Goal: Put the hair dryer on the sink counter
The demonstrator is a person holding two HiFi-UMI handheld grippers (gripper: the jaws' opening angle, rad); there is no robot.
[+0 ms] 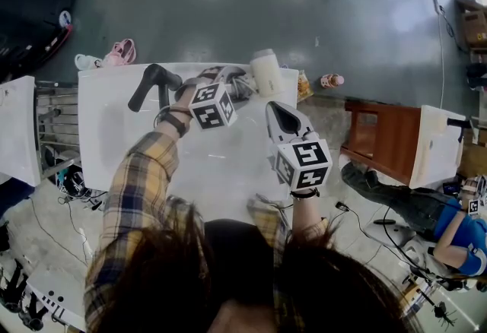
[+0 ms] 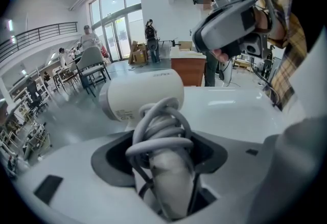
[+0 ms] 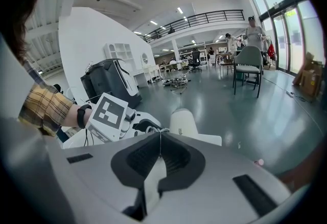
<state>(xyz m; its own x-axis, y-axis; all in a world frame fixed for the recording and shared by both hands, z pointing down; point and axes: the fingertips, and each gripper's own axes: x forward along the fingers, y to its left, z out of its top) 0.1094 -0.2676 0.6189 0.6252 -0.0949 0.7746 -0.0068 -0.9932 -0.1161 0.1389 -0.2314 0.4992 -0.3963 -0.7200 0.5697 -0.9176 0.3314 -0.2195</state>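
Clamping hair dryer (image 2: 145, 96) by cord-wrapped handle: left gripper (image 2: 163, 149) fingers, at far edge of white table (image 1: 114, 134). Right gripper (image 3: 159, 138) fingers together, empty.

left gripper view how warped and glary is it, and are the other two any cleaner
Left gripper view: heavy fisheye with black corners, the hair dryer handle soft close to the lens, a bright streak on the sink counter. Right gripper view: same bending and dark corners, windows bright at right. Head view: pale light patches on the floor, hair at the bottom blurred.
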